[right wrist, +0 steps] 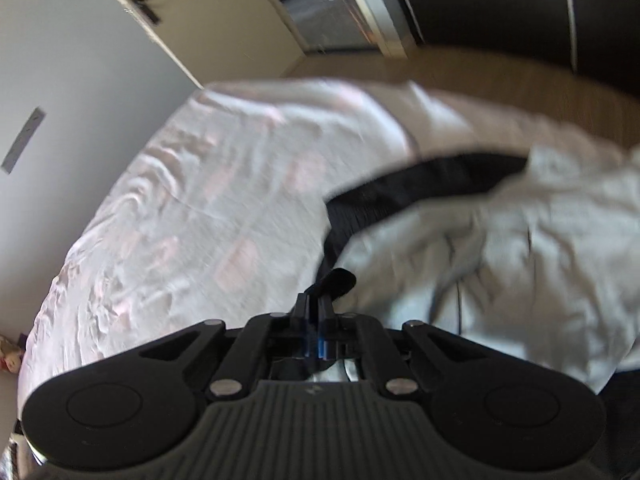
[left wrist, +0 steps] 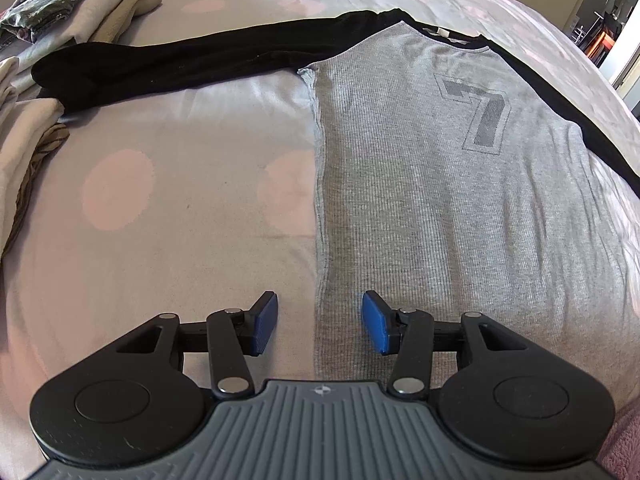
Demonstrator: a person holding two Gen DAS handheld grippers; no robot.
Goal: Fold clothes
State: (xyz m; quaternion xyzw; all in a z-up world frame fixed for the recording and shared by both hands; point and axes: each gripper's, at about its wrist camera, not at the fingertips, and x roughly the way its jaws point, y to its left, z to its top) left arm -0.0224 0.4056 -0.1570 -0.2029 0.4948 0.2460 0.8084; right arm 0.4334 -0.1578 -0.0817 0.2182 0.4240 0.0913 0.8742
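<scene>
Grey ribbed raglan shirt with black sleeves (left wrist: 460,184) flat on pink-spotted bed (left wrist: 168,208); left gripper (left wrist: 320,322) jaws wide over side seam, right gripper (right wrist: 320,308) jaws clamped on black sleeve (right wrist: 404,192); best carried across taut and level.

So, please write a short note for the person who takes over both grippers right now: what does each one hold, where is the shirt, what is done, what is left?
Left gripper: open, empty, low over the left side edge of the grey shirt.
Right gripper: shut on the black sleeve; that view is blurred.
Shirt: mostly flat on the bed cover, number print up, other black sleeve spread out to the left.
Done: shirt laid out; no completed fold visible.
Left: fold in both sleeves, then the body. Folded clothes lie at the far left.
</scene>
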